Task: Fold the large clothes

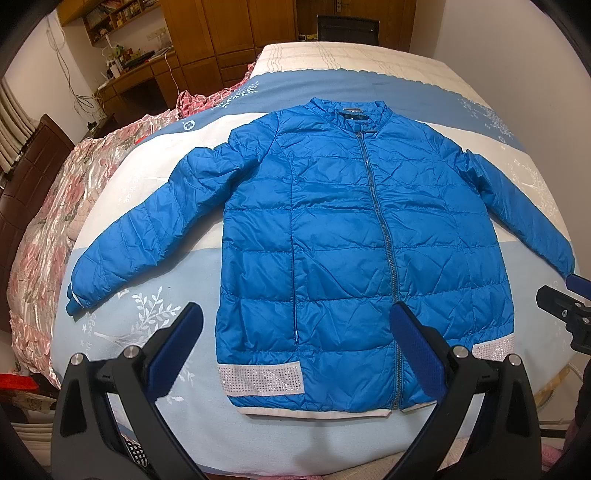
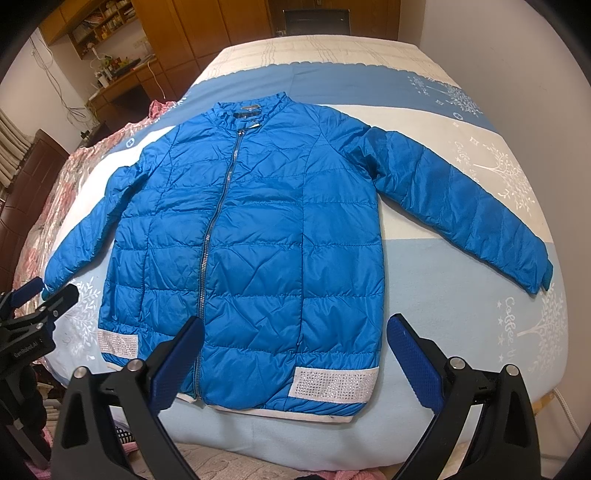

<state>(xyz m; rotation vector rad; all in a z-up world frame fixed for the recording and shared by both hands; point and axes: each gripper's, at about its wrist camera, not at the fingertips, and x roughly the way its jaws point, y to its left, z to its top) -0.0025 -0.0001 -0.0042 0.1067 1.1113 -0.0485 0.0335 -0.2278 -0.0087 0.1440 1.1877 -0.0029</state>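
A blue quilted puffer jacket [image 1: 332,236] lies flat and zipped on the bed, collar far, hem near, both sleeves spread out to the sides. It also fills the right wrist view [image 2: 255,236]. White studded bands [image 1: 260,378] trim the hem. My left gripper [image 1: 295,332] is open and empty, hovering above the hem's left half. My right gripper [image 2: 295,343] is open and empty, above the hem's right half. The right gripper shows at the edge of the left wrist view [image 1: 565,299], and the left gripper at the edge of the right wrist view [image 2: 40,299].
The bed has a blue and white blanket [image 1: 155,314] with leaf prints. A pink floral quilt [image 1: 55,206] is bunched along the bed's left side. A wooden desk and wardrobe [image 1: 207,48] stand beyond, and a dark chair [image 1: 347,29] at the far end.
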